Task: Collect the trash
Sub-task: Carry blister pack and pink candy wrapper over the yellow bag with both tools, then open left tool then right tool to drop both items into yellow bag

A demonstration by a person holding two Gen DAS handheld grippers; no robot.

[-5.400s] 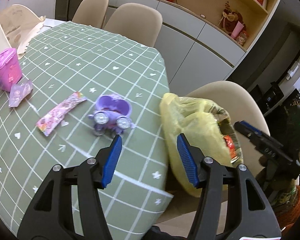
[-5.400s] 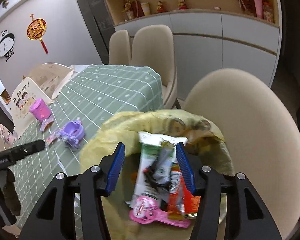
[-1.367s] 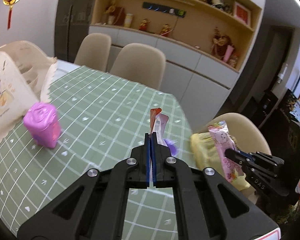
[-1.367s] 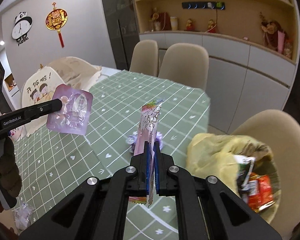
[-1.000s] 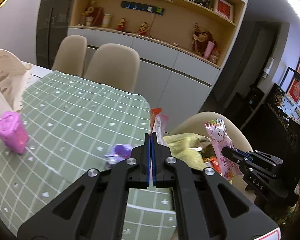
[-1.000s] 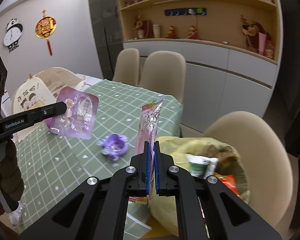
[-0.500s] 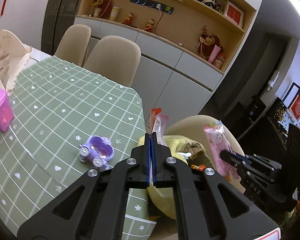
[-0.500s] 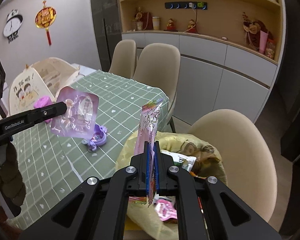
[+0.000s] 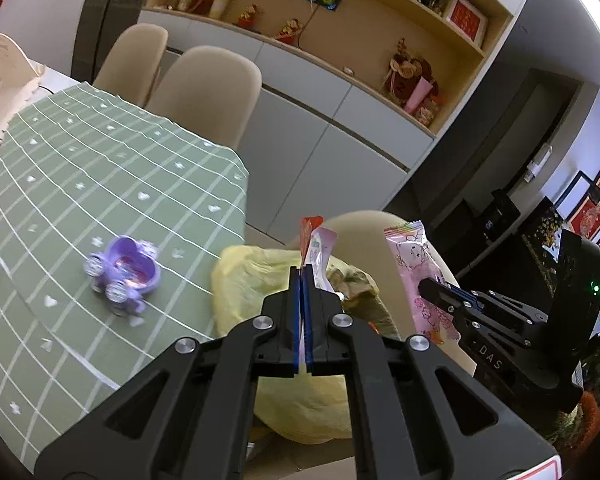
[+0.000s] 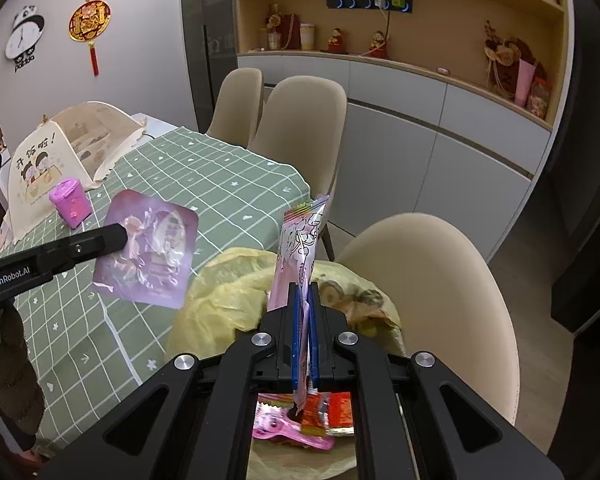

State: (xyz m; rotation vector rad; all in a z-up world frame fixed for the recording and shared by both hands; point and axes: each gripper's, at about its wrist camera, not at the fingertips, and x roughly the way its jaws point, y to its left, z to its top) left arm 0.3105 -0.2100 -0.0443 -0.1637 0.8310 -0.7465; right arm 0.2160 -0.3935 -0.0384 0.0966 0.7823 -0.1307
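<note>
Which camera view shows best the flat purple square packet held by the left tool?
The right wrist view: the purple square packet faces it, whole. The left wrist view sees the packet edge-on above its own pads.

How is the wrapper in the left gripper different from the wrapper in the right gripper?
The left gripper holds a flat, squarish purple wrapper with rounded corners; the right gripper holds a long, narrow pink wrapper with a rainbow-striped end. The purple wrapper hangs above the green checked tablecloth edge, while the pink wrapper stands upright over the yellow plastic bag. Both are pinched in shut grippers.
</note>
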